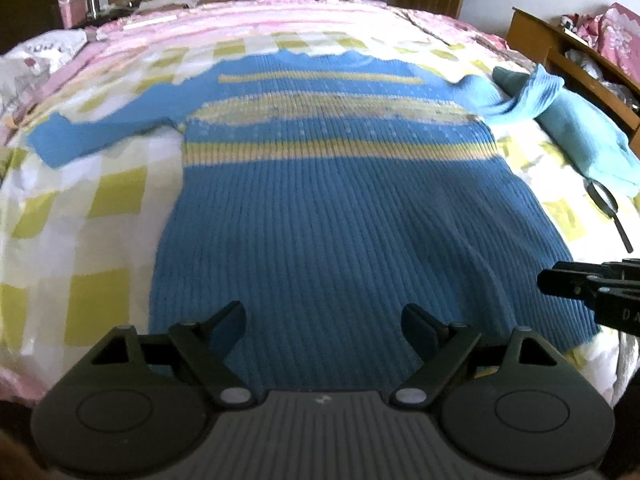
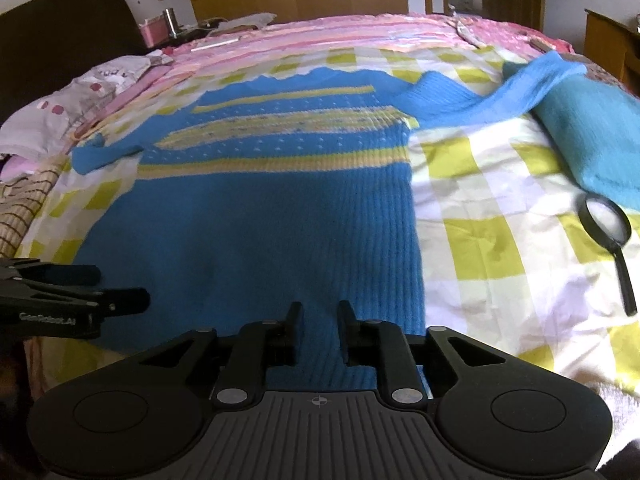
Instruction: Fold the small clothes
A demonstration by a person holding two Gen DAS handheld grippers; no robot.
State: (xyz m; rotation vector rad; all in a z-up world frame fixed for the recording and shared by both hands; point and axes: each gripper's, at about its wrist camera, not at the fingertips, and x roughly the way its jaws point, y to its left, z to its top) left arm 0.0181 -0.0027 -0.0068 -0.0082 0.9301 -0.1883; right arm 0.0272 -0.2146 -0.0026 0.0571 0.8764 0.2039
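Observation:
A blue ribbed sweater (image 1: 340, 216) with yellow stripes lies flat on the bed, hem toward me, sleeves spread out; it also shows in the right wrist view (image 2: 256, 216). Its right sleeve (image 2: 500, 92) runs onto a teal folded garment (image 2: 588, 128). My left gripper (image 1: 324, 316) is open above the hem, empty. My right gripper (image 2: 319, 314) is over the hem near the sweater's right edge, its jaws a narrow gap apart with nothing between them. Each gripper shows at the edge of the other's view, the right (image 1: 560, 280) and the left (image 2: 120, 292).
The bed has a yellow-and-white checked sheet (image 2: 480, 216) and a pink striped cover (image 1: 280, 20) beyond. A black magnifying glass (image 2: 608, 224) lies on the sheet at right. Pillows (image 2: 60, 116) lie at left; a wooden shelf (image 1: 568, 48) stands at right.

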